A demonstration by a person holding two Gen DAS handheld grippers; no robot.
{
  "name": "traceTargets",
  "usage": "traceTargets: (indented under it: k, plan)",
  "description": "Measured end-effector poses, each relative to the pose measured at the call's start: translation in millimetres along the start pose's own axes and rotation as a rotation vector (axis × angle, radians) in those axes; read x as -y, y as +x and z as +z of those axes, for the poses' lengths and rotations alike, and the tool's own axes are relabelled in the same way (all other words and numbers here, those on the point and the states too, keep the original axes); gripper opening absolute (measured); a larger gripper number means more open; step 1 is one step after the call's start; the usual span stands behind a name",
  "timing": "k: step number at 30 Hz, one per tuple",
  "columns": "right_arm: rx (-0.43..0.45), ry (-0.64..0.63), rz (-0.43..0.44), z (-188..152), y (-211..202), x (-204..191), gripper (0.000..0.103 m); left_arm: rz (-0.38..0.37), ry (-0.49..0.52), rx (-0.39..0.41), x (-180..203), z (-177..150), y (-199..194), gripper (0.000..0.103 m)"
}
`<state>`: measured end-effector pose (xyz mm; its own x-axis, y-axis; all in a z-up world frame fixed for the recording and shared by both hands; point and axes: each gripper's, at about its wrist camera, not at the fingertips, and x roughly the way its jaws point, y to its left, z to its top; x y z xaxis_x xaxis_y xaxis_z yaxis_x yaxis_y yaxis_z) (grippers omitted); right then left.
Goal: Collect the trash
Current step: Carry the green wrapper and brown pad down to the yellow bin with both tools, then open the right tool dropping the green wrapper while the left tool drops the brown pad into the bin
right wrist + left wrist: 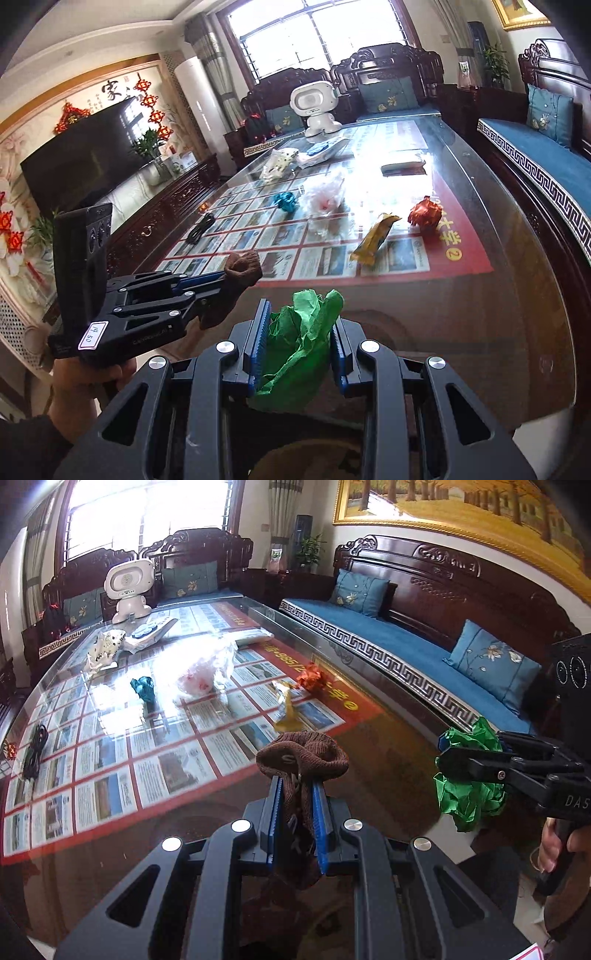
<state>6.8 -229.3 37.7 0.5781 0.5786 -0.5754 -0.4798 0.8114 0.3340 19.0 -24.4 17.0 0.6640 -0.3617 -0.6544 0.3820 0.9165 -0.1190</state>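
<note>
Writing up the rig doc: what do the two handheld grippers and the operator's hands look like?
Both grippers, left gripper and right gripper, are matte black with slotted linkage arms, silver round fasteners and blue ribbed finger pads. A black camera block sits on top. The left one carries a white handwritten sticker. Bare hands, dark sleeve; no cables visible.

I held both grippers over the near end of the desk (pixel 461 295), the left gripper (pixel 297 786) with a sock (pixel 303 757) between its fingers, the right gripper (pixel 301 325) beside it with a paper wad (pixel 303 332) between its own. Ahead on the desk lay a wrapper (pixel 375 238), with a crumpled ball (pixel 424 214) just behind it to the right. Left of those sat a plastic bag (pixel 325 199), then a foil scrap (pixel 285 201), and a cable (pixel 201 227) near the left edge. At the far end stood a toy robot (pixel 317 107). A sofa (pixel 406 642) ran along the desk's right side.
</note>
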Motion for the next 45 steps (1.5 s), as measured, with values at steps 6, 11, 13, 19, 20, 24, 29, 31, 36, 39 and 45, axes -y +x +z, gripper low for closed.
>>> traceTargets:
  k: [6,11,13,19,20,24,29,31,36,39,45]
  plan:
    - [-0.009,-0.02,0.004,-40.6,-31.2,-21.7,0.029,-0.037,0.003,-0.016,22.6,-48.4,-25.4,0.016]
    - [-0.031,-0.014,0.002,-76.5,-44.9,-28.8,0.029,-0.066,0.007,-0.043,40.0,-86.5,-38.3,0.017]
    - [-0.039,-0.009,-0.005,-90.2,-49.2,-31.4,0.029,-0.074,0.01,-0.06,46.5,-101.0,-40.4,0.017]
    - [-0.068,-0.005,-0.034,-125.1,-53.8,-35.0,0.031,-0.098,0.029,-0.111,66.0,-141.8,-38.4,0.017]
    - [-0.073,-0.002,-0.036,-130.7,-53.4,-35.2,0.031,-0.102,0.031,-0.122,68.1,-148.5,-37.0,0.017]
    - [-0.096,0.007,-0.045,-153.4,-51.2,-35.7,0.031,-0.114,0.03,-0.163,77.0,-170.3,-28.7,0.017]
    - [-0.123,0.021,-0.063,-175.4,-47.8,-33.4,0.031,-0.125,0.027,-0.21,84.2,-191.0,-19.1,0.017]
    - [-0.128,0.019,-0.073,-180.5,-47.1,-32.7,0.031,-0.124,0.031,-0.22,86.9,-195.6,-16.3,0.016]
    - [-0.141,0.012,-0.078,-186.3,-44.2,-32.2,0.031,-0.123,0.031,-0.232,91.0,-203.1,-12.7,0.016]
    - [-0.148,0.008,-0.082,-187.3,-42.8,-29.7,0.033,-0.116,0.042,-0.231,92.5,-202.8,-12.1,0.017]
    - [-0.173,0.016,-0.081,-194.9,-37.6,-25.7,0.041,-0.114,0.039,-0.24,93.7,-203.4,-9.4,0.017]
